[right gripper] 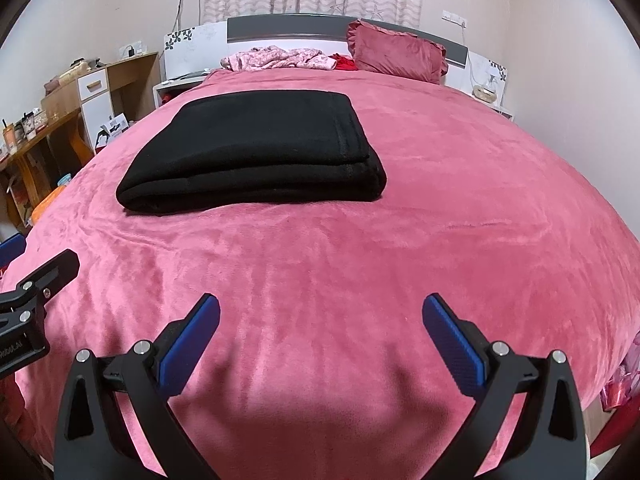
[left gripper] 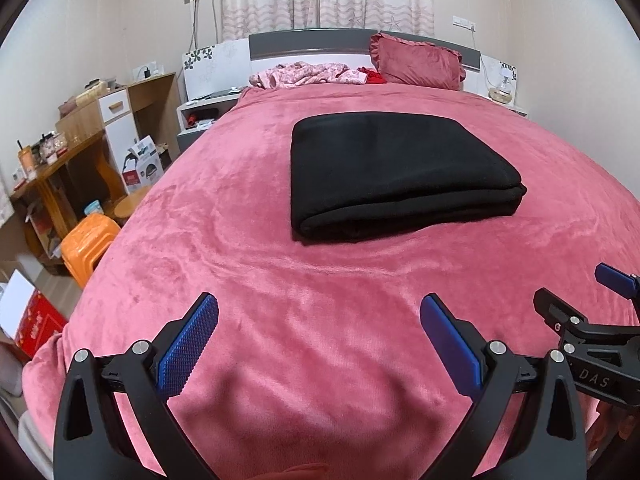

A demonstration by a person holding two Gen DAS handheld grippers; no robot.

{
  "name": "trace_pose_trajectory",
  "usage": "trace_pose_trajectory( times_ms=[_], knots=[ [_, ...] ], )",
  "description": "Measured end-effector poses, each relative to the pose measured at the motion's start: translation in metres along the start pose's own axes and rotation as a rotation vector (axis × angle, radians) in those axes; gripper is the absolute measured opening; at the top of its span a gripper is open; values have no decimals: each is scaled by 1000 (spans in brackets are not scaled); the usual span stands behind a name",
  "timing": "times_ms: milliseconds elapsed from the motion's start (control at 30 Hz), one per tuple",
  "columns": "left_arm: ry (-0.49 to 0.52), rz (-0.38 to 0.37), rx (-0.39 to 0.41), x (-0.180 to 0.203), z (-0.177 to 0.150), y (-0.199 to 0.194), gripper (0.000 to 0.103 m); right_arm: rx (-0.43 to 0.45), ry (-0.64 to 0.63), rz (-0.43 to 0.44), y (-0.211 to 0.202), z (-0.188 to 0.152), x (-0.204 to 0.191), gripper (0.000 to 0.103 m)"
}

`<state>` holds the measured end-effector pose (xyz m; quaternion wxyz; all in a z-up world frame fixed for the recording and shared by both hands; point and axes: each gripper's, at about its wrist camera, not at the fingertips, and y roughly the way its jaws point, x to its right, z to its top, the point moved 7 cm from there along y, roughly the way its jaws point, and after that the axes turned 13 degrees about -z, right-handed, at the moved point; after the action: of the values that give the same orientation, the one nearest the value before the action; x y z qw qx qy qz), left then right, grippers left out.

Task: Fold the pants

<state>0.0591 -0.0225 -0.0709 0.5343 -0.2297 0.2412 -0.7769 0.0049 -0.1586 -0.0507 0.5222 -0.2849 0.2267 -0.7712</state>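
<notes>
Pink fleece bedspread (left gripper: 248, 264) covers the whole bed; wide bare stretch between its near edge and the pants. Black pants (left gripper: 396, 172) folded into a stacked rectangle mid-bed, layered fold edges facing the cameras, corners squared. Left gripper (left gripper: 318, 344) and right gripper (right gripper: 320, 344) hover over near edge, fingers spread, holding nothing, well apart from the pants.

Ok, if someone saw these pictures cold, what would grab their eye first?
The black pants, folded into a thick rectangle, lie alone in the middle of the pink bed cover. In front, the left gripper and right gripper hover open and empty. A dark pink pillow leans at the headboard.
</notes>
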Motion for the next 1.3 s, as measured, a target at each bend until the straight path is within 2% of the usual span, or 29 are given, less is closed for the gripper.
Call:
trace_pose_trajectory(
  times_ms=[267,667,1300],
  knots=[
    [58,-14,22,8,2,-4,100,-5,5,4,2,-1,1,101],
    [-39,-37,20,-2,1,-4,100,-5,11,5,3,-1,1,101],
    [-9,-36,-4,2,-4,0,100,-21,15,11,8,-2,3,101]
  ],
)
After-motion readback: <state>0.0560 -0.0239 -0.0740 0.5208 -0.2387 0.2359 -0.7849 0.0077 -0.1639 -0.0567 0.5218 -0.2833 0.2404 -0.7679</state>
